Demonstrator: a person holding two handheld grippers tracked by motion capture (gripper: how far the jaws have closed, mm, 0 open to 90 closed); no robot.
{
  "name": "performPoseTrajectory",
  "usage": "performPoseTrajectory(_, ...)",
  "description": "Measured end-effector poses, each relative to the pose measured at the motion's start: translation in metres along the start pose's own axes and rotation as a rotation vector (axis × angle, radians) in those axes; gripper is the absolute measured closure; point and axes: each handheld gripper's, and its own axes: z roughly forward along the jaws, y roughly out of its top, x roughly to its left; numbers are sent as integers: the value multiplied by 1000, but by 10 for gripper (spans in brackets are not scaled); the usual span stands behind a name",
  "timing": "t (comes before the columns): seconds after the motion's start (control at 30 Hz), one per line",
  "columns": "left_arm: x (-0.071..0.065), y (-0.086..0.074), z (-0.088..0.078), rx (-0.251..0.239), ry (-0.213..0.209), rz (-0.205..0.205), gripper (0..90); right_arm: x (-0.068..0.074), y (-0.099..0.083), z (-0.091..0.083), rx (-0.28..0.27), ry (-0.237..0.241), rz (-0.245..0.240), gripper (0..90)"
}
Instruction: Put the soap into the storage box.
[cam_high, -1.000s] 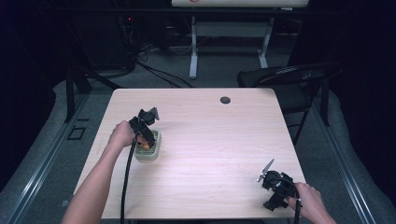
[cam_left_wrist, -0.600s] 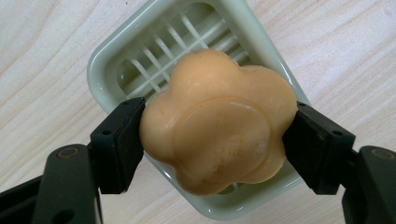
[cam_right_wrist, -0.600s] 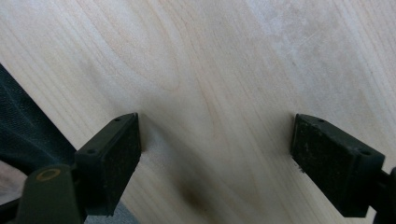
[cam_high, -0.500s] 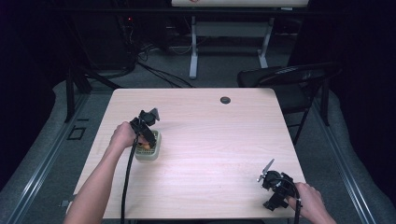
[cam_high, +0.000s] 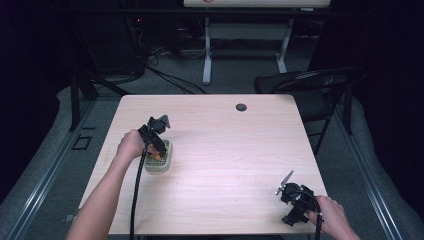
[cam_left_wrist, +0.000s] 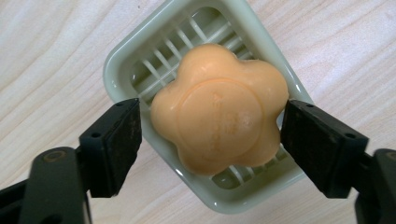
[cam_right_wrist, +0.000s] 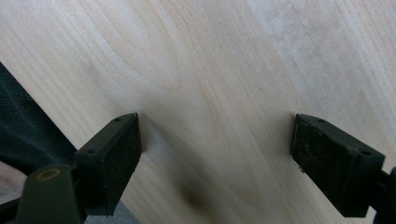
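The high view looks forward and down from above the person's near side, taking in the whole table (cam_high: 225, 150), the floor around it and a chair (cam_high: 310, 82) at the far right. The left gripper view sits close over the soap dish (cam_left_wrist: 140, 60) on the table's left part and faces straight down along its own jaws at the soap (cam_left_wrist: 219, 121), the same dish (cam_high: 159, 161) that the high view shows small. The right gripper view looks from very near, down at bare wood by the table's near right edge (cam_right_wrist: 70, 144), ground that the high view also covers.
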Motion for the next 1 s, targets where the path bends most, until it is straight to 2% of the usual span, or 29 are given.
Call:
performPoseTrajectory(0.2,0,-4,-7,-16,3,-8,157,-2,0,0,-2,7,8,159)
performPoseTrajectory(0.27,1,-6,-9,-26,7,-11,151,-3,0,0,3,-4,6,160)
performPoseTrajectory(0.4,3,-11,-13,-30,5,-20,143,-3,-1,0,-16,15,20,160)
performPoseTrajectory(0.43,4,-13,-14,-36,-1,-23,135,-3,-1,-1,2,-1,4,159)
performPoseTrajectory(0.5,4,-16,-17,-46,-6,-25,105,-2,0,-2,0,2,4,159)
performPoseTrajectory(0.7,-3,-26,-29,-68,-12,-15,47,-1,0,-1,-5,-3,3,159)
performPoseTrajectory(0.73,-6,-30,-34,-86,-16,-16,45,-1,-1,-1,-10,0,7,160)
performPoseTrajectory(1.0,-18,-46,-45,-99,-6,5,47,1,-1,-3,-9,-2,14,158)
